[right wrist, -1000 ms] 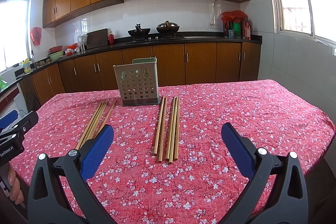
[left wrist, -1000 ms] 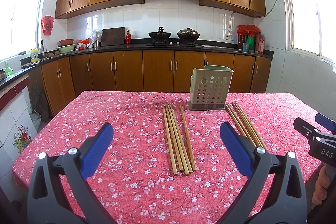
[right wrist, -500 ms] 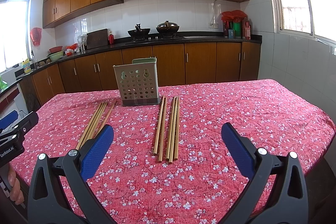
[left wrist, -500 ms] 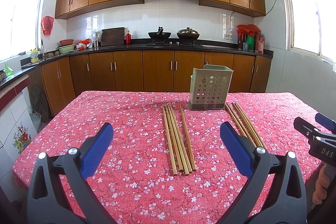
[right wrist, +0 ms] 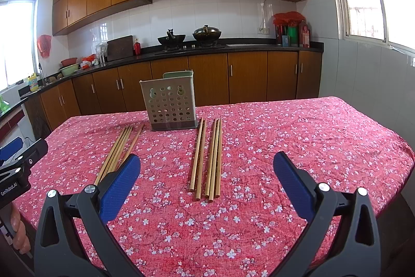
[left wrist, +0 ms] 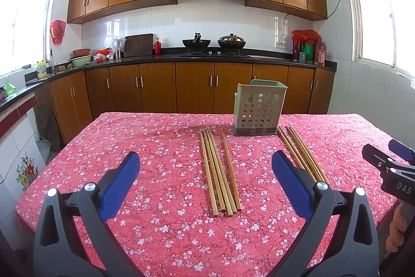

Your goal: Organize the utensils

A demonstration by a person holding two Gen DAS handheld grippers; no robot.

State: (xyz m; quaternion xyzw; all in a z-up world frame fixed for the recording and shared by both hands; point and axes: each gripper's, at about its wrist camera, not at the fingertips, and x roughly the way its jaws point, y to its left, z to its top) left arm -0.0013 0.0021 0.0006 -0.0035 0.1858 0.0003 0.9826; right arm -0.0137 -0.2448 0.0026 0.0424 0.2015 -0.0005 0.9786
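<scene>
Two bundles of wooden chopsticks lie on the red floral tablecloth (left wrist: 155, 147). The left bundle (left wrist: 219, 170) (right wrist: 118, 149) lies ahead of my left gripper (left wrist: 205, 173), which is open and empty above the table's near side. The right bundle (right wrist: 207, 157) (left wrist: 301, 152) lies ahead of my right gripper (right wrist: 206, 174), also open and empty. A pale green perforated utensil holder (left wrist: 259, 107) (right wrist: 171, 103) stands upright behind and between the bundles. The right gripper shows at the edge of the left wrist view (left wrist: 389, 168).
The table's edges drop off at left, right and front. Wooden cabinets and a dark counter (left wrist: 207, 57) with a stove and pans run along the back wall. A tiled wall (left wrist: 20, 147) stands to the left.
</scene>
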